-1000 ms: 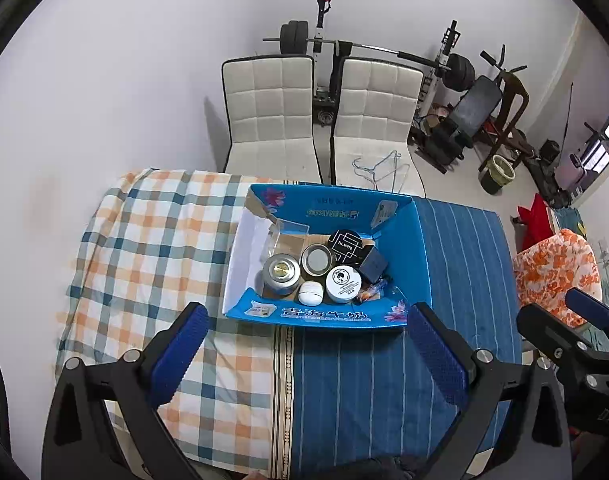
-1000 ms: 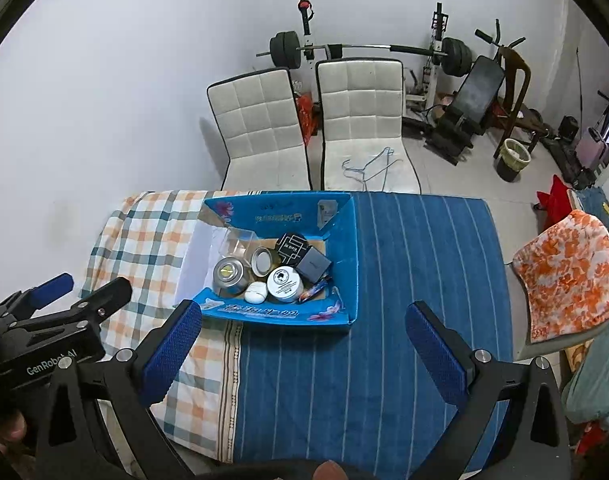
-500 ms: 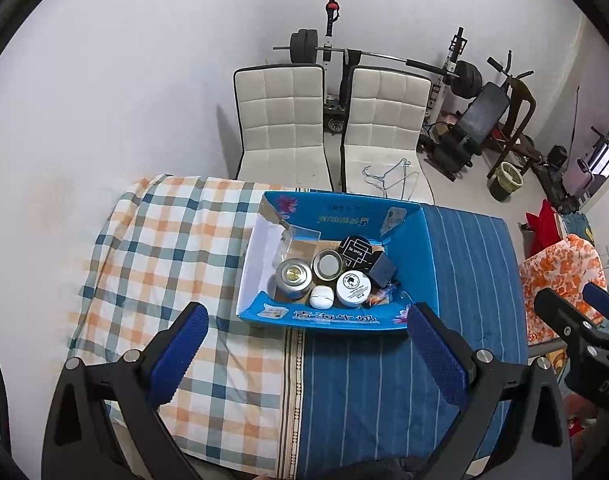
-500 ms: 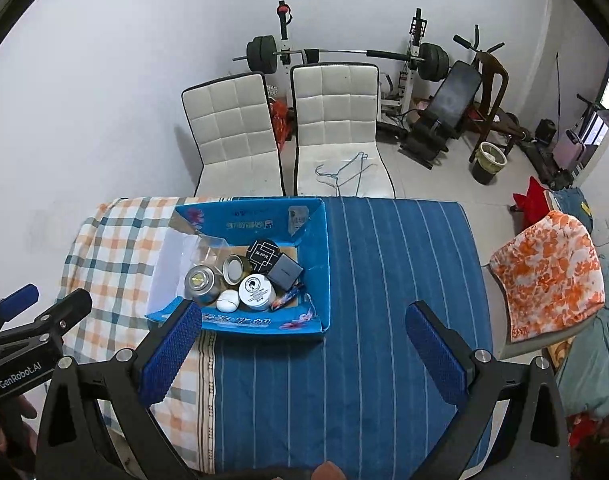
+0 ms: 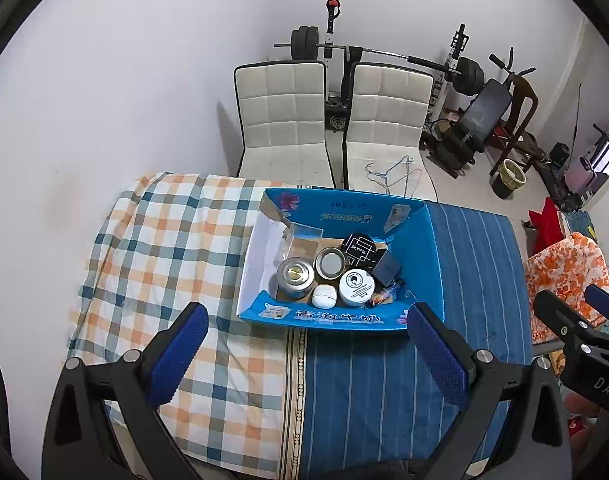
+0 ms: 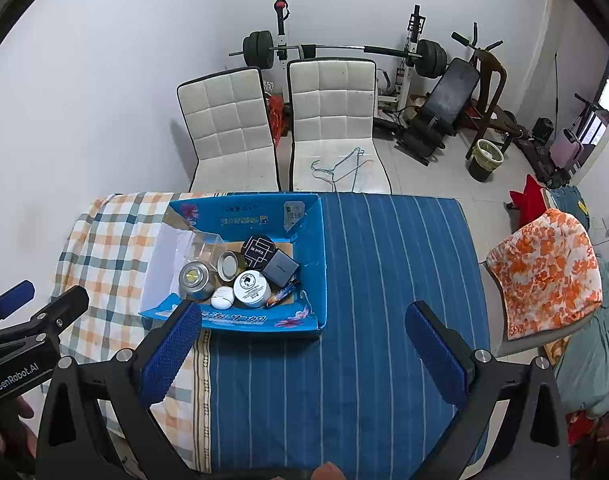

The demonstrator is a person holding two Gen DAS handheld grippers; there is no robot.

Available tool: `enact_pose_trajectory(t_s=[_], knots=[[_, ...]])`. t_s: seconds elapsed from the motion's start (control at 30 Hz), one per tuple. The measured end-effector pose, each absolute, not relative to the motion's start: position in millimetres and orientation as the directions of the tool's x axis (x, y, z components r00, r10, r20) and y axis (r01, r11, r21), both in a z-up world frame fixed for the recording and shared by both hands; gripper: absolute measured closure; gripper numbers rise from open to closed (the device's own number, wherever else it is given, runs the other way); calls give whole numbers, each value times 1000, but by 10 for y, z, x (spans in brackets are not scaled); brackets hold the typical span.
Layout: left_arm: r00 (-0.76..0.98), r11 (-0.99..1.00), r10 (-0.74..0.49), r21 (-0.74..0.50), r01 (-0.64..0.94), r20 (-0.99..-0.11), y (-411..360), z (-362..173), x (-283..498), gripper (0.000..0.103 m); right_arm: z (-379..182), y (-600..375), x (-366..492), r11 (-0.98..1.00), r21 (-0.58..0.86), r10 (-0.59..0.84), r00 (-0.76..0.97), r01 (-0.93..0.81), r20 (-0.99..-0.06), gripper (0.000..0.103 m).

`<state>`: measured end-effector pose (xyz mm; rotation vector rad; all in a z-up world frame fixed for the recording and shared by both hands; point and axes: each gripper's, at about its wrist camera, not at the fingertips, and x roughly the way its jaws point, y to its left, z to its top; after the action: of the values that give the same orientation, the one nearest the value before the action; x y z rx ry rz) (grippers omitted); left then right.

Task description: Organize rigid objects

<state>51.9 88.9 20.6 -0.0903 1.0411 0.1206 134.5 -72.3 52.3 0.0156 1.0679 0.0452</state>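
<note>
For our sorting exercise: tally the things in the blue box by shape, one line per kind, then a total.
Round tins and jars: 4
Oval white case: 1
Square dark box: 1
Clear box: 1
Small wrapped stick: 1
Total: 8

Beyond my desk's far edge stand two white chairs (image 6: pixel 280 128). Wire hangers (image 6: pixel 340 168) lie on the right one, a barbell rack (image 6: pixel 336 50) behind.
</note>
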Motion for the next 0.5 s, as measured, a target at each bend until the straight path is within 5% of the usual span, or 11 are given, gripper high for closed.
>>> enact_pose_trajectory(t_s=[0.5], knots=[[498, 990, 71, 1, -140, -864, 941, 187, 590, 1, 503, -662, 1348, 999, 14, 31, 485, -39, -874, 0]])
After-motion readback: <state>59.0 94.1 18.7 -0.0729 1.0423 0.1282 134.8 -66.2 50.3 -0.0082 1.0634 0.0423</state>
